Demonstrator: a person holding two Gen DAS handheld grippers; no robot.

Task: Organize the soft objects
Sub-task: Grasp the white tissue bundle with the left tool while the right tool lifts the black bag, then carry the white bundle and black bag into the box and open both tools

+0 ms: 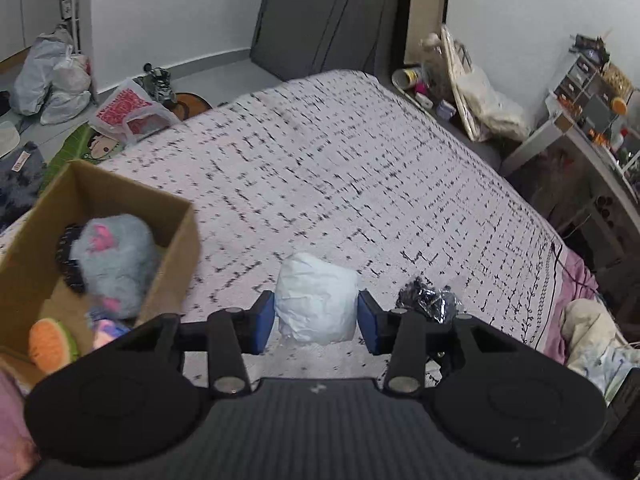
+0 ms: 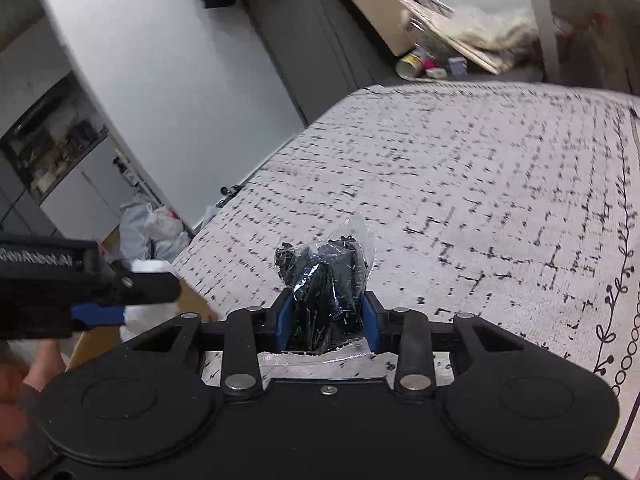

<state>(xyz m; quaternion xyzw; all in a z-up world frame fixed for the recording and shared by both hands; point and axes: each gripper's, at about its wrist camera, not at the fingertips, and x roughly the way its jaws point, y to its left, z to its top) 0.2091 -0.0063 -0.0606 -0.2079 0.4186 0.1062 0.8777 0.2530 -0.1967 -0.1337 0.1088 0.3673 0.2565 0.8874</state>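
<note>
My left gripper is shut on a white soft bundle, its blue pads pressed against both sides, held above the bed. To its left stands an open cardboard box with a grey-blue plush and an orange-green plush inside. My right gripper is shut on a clear bag of small black pieces, which sticks up between the pads. That bag also shows in the left wrist view, right of the bundle. The left gripper with the white bundle appears at the left of the right wrist view.
The bed carries a pale cover with black dashes. Plastic bags and a printed bag lie on the floor beyond the box. A cluttered shelf stands to the right, and a dark panel leans on the far wall.
</note>
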